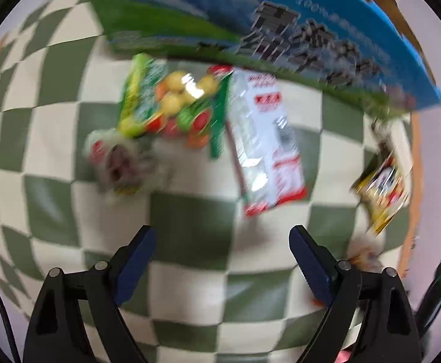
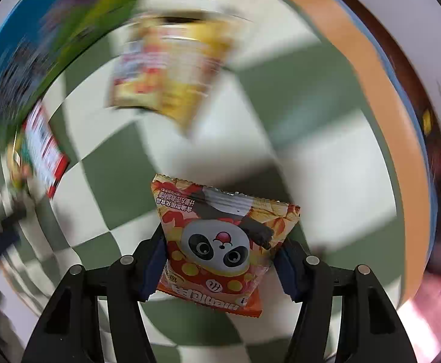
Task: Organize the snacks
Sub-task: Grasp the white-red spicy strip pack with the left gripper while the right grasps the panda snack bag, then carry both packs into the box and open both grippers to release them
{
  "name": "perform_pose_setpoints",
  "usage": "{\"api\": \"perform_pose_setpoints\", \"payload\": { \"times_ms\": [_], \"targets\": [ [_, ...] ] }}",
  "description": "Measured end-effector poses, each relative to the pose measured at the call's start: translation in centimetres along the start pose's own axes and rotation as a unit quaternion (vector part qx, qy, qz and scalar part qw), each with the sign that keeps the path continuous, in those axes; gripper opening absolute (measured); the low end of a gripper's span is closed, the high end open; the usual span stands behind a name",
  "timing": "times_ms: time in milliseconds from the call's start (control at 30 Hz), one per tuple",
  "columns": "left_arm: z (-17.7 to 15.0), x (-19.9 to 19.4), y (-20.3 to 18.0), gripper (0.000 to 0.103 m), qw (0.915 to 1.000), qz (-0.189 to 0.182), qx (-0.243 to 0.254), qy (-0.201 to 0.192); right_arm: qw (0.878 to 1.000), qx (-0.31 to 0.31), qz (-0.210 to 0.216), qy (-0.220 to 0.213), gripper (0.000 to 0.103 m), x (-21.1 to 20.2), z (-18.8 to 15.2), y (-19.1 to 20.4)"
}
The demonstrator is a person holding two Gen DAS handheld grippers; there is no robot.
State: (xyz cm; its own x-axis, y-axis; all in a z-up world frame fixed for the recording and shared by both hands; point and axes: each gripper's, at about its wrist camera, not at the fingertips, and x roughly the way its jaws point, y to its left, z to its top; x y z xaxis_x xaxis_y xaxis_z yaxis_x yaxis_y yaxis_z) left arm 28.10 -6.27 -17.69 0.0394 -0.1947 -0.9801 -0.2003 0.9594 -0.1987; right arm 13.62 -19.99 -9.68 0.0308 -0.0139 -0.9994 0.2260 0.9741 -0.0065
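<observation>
Orange-and-red snack packet with a panda face (image 2: 217,242) clamped between the blue pads of the right gripper (image 2: 220,264), held above a green-and-cream checked cloth (image 2: 311,163). Printed upside down in the right wrist view, top seam pointing toward 12 o'clock. Yellow packet (image 2: 172,69) lying on the cloth at 11 o'clock from the panda packet, heavily blurred. Red-and-white packet (image 2: 45,148) far out at 9 o'clock, next to a blue-and-green carton (image 2: 24,60) curving along the left rim.

Left gripper (image 1: 222,260) spread wide, nothing between its blue pads (image 1: 135,269), hovering over the same checked cloth (image 1: 190,233). Red-and-white packet (image 1: 265,142) at 12 o'clock from the left gripper, touching a green packet printed with round yellow and red shapes (image 1: 175,106) at 11 o'clock. Small crumpled wrapper (image 1: 120,166) beside it at 10 o'clock, too blurred to read. Yellow packet (image 1: 380,190) well apart at 2 o'clock, near the cloth's edge. Blue-and-green carton (image 1: 250,18) with large dark lettering across the top.
</observation>
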Motion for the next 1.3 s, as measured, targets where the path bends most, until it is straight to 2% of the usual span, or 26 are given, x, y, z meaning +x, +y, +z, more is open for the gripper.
{"api": "perform_pose_setpoints", "payload": {
  "times_ms": [100, 200, 300, 333, 367, 400, 433, 533, 633, 767, 833, 900, 1000, 1133, 1267, 1300],
  "targets": [
    [2.1, 1.1, -1.0, 0.090, 0.9992, -0.030, -0.022, 0.013, 0.997, -0.068, -0.025, -0.002, 0.066, 0.5, 1.2, 2.9],
    [3.9, 3.2, -2.0, 0.090, 0.9981, -0.033, -0.044, 0.029, 0.997, -0.073, -0.023, 0.014, 0.067, 1.2, 1.6, 3.6],
    [4.8, 5.2, -2.5, 0.076, 0.9980, -0.004, -0.055, 0.032, 0.998, -0.059, -0.013, 0.020, 0.068, 1.6, 2.1, 3.2],
    [4.7, 5.4, -2.7, 0.066, 0.9984, 0.002, -0.052, 0.024, 0.998, -0.057, -0.010, 0.021, 0.068, 1.6, 2.6, 2.5],
    [4.5, 5.4, -2.9, 0.060, 0.9990, 0.009, -0.041, 0.015, 0.998, -0.058, -0.008, 0.019, 0.068, 1.6, 2.8, 2.2],
    [4.2, 5.3, -3.0, 0.050, 0.9993, 0.013, -0.032, 0.011, 0.998, -0.063, -0.006, 0.015, 0.066, 1.5, 2.7, 1.7],
    [3.7, 5.0, -3.2, 0.048, 0.9997, 0.018, -0.014, 0.004, 0.998, -0.068, -0.006, 0.013, 0.065, 1.5, 3.1, 1.0],
    [1.6, 4.3, -3.4, 0.047, 0.9989, 0.034, 0.032, 0.004, 0.996, -0.083, -0.005, 0.012, 0.062, 1.4, 2.6, 0.3],
    [-2.0, 4.3, -2.8, 0.047, 0.9967, 0.042, 0.066, 0.023, 0.995, -0.096, 0.005, 0.028, 0.061, 1.2, 1.2, 0.2],
    [-7.3, 4.8, -1.4, 0.048, 0.9939, 0.035, 0.082, 0.065, 0.992, -0.112, 0.022, 0.057, 0.061, 1.1, -0.5, 0.3],
    [-8.3, 5.2, -1.0, 0.050, 0.9934, 0.026, 0.082, 0.076, 0.991, -0.117, 0.024, 0.061, 0.061, 1.2, -0.5, 0.3],
    [-8.4, 5.6, -0.9, 0.052, 0.9937, 0.019, 0.080, 0.076, 0.991, -0.114, 0.023, 0.060, 0.062, 1.5, -0.6, 0.2],
    [-7.3, 6.3, -0.1, 0.062, 0.9952, 0.000, 0.059, 0.078, 0.992, -0.103, 0.027, 0.068, 0.065, 2.1, 0.0, 0.5],
    [-6.2, 6.7, 0.5, 0.066, 0.9969, -0.008, 0.026, 0.073, 0.992, -0.089, 0.038, 0.078, 0.072, 2.5, 0.7, 0.7],
    [-5.7, 6.2, 0.1, 0.063, 0.9984, 0.012, 0.025, 0.049, 0.993, -0.081, 0.036, 0.081, 0.072, 2.1, 1.0, 0.7],
    [-5.4, 6.1, -0.4, 0.052, 0.9984, 0.021, 0.030, 0.044, 0.993, -0.079, 0.035, 0.079, 0.072, 1.9, 0.8, 0.7]
  ]
}}
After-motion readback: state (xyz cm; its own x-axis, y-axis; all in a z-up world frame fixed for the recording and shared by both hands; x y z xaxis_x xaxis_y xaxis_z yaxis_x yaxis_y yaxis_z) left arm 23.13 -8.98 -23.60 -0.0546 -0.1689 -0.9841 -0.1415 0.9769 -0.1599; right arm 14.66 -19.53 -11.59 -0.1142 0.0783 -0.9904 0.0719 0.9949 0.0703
